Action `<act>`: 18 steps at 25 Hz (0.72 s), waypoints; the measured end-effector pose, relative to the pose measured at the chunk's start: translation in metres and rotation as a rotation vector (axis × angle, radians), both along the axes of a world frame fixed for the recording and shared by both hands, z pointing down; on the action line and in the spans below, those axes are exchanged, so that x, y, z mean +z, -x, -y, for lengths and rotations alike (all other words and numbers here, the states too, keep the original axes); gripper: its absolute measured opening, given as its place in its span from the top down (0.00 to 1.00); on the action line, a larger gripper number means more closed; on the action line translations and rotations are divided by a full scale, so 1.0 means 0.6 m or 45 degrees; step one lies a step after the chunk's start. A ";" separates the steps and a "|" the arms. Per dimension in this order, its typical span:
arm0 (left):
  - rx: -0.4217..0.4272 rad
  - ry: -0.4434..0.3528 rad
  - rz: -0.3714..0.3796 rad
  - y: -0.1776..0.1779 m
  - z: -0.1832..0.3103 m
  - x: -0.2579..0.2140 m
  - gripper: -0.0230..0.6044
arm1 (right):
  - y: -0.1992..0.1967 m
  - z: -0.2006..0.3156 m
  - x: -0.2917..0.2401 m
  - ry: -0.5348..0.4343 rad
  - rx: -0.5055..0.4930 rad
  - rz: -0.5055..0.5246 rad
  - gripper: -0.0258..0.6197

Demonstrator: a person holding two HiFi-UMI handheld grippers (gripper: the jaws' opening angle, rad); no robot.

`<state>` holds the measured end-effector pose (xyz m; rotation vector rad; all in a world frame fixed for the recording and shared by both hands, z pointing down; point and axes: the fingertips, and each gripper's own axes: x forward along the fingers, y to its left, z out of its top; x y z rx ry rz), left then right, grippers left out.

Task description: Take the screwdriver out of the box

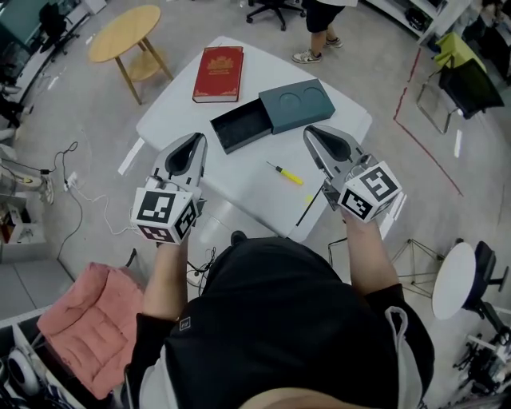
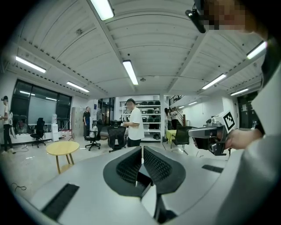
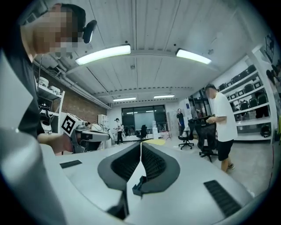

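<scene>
The screwdriver (image 1: pixel 286 173), with a yellow handle and a thin dark shaft, lies on the white table (image 1: pixel 239 184) in front of the box. The dark box is slid apart into an empty tray (image 1: pixel 242 125) and its sleeve (image 1: pixel 297 104). Both grippers are held up above the table's near edge and point level into the room. My left gripper (image 1: pixel 197 140) (image 2: pixel 142 148) has its jaws together with nothing between them. My right gripper (image 1: pixel 310 130) (image 3: pixel 140 144) is also shut and empty. Neither gripper view shows the table.
A red book (image 1: pixel 217 73) lies at the table's far left. A round wooden side table (image 1: pixel 124 33) stands beyond it. A person (image 1: pixel 319 24) stands past the table and an office chair (image 1: pixel 271 9) is beside them. A pink cushion (image 1: pixel 88 323) and cables (image 1: pixel 68 180) lie at the left.
</scene>
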<state>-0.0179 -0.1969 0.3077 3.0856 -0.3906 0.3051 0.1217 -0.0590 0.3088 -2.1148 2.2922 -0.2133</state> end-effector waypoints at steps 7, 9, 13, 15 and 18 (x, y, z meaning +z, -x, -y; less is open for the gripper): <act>-0.067 0.029 -0.085 -0.006 0.045 -0.016 0.92 | -0.020 0.020 -0.044 -0.107 0.117 -0.085 0.91; -0.076 0.049 -0.090 -0.006 0.047 -0.009 0.92 | -0.019 0.022 -0.042 -0.090 0.148 -0.099 0.91; -0.084 0.055 -0.065 -0.002 0.041 0.013 0.92 | -0.015 0.023 -0.023 -0.065 0.171 -0.082 0.91; -0.089 0.052 -0.055 0.000 0.037 0.021 0.92 | -0.014 0.021 -0.011 -0.058 0.170 -0.058 0.92; -0.099 0.047 -0.046 0.002 0.037 0.025 0.92 | -0.014 0.019 0.001 -0.053 0.163 -0.047 0.92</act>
